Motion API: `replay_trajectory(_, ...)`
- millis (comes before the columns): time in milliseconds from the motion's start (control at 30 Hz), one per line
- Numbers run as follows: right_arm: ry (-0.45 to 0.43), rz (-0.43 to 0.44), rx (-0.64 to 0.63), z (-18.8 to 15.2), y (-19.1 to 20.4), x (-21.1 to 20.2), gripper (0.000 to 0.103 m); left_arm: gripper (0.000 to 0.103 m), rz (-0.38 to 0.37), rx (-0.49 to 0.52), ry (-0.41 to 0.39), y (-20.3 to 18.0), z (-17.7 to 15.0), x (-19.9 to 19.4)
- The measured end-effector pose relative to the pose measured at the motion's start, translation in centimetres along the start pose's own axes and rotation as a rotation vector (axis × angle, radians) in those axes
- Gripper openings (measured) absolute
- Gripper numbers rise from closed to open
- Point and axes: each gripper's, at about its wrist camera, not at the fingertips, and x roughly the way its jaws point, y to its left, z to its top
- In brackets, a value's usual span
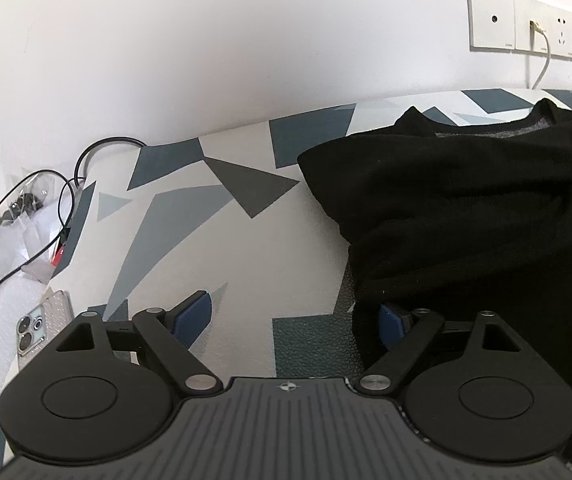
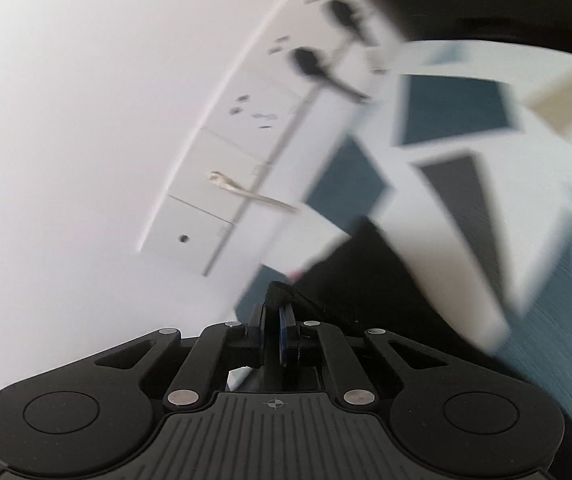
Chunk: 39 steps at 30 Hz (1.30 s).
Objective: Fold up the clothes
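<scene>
Black garment (image 1: 466, 208) lies bunched on the patterned table (image 1: 213, 240), folding barely begun; left gripper (image 1: 294, 320) has wide jaws, right gripper (image 2: 273, 332) pinches its cloth.

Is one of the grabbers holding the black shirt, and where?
Yes. The right gripper has its jaws shut on a fold of the black garment, near an edge. The left gripper is open, holding nothing, though its right finger sits under the cloth.

Left wrist cam sits low, close over our patterned table (image 1: 221, 240), facing the wall sockets (image 1: 534, 24). Right wrist cam is rolled sideways, blurred, nearer those sockets (image 2: 253, 152). Both share sockets and table (image 2: 454, 112).
</scene>
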Motion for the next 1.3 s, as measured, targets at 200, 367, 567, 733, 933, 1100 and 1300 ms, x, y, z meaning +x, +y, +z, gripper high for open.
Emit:
replay_trajectory(200,-0.035,-0.042,-0.176,2.9,1.4,4.0,0.037,0.086,0.014,0.012,0.005,-0.3,0.1,-0.1)
replay_trajectory(367,0.029,-0.085,-0.194,2.0,-0.7,2.2,0.039,0.087,0.019,-0.013,-0.001,-0.3,-0.1,-0.1)
replay_trajectory(567,0.123,-0.104,-0.111,-0.2,-2.8,3.7,0.039,0.088,0.024,-0.013,0.002,-0.3,0.0,-0.1)
replay_trajectory(733,0.121,-0.108,-0.064,-1.4,-2.7,5.3,0.004,0.09,0.025,0.003,0.002,-0.3,0.0,0.0)
replay_trajectory(933,-0.055,0.01,-0.217,-0.2,1.2,-1.4,0.003,0.09,0.011,0.01,-0.002,-0.2,0.0,0.0)
replay_trajectory(1100,0.01,-0.157,-0.268,-1.6,-2.0,-4.3,0.003,0.09,0.007,0.024,-0.01,-0.4,-0.1,0.0)
replay_trajectory(1300,0.105,-0.29,-0.274,-4.1,-5.9,-3.9,0.013,0.09,-0.021,0.091,0.009,-0.4,0.1,-0.3)
